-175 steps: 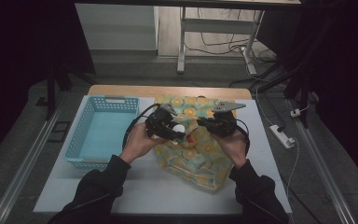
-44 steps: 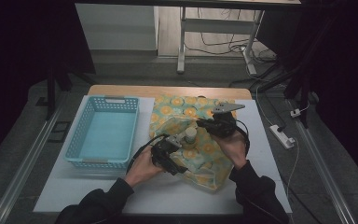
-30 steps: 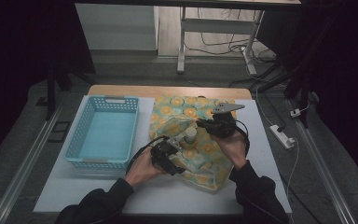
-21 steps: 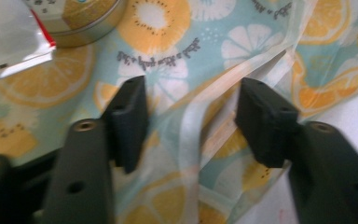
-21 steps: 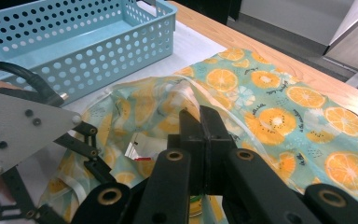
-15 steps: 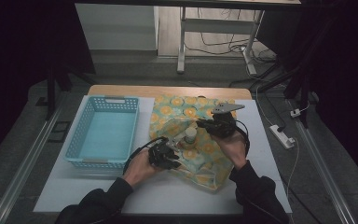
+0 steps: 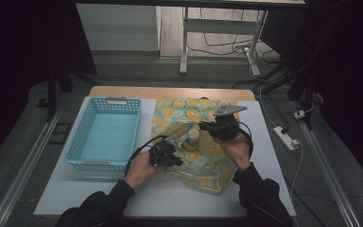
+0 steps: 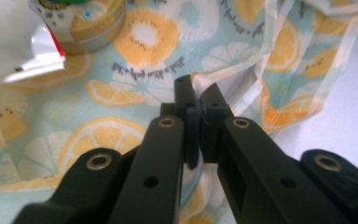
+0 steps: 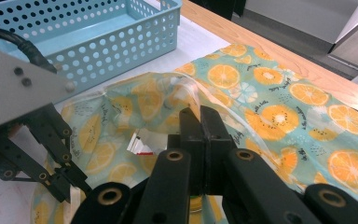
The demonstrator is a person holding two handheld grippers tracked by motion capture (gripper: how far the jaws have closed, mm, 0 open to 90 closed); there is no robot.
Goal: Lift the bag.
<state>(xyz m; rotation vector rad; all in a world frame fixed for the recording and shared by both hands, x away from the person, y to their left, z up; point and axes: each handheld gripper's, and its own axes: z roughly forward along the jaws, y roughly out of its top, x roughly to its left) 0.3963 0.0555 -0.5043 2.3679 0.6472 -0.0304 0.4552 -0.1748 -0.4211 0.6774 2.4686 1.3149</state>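
The left gripper (image 8: 198, 109), its jaws having just closed, is pinching an edge of the thin orange-slice-patterned cloth (image 8: 135, 84) lying on the white table (image 7: 99, 194). The right gripper (image 9: 200, 126) is clamping a cloth fold beside the small round container (image 7: 193, 137), partly hidden. The blue perforated plastic basket (image 7: 105, 135) is sitting left.
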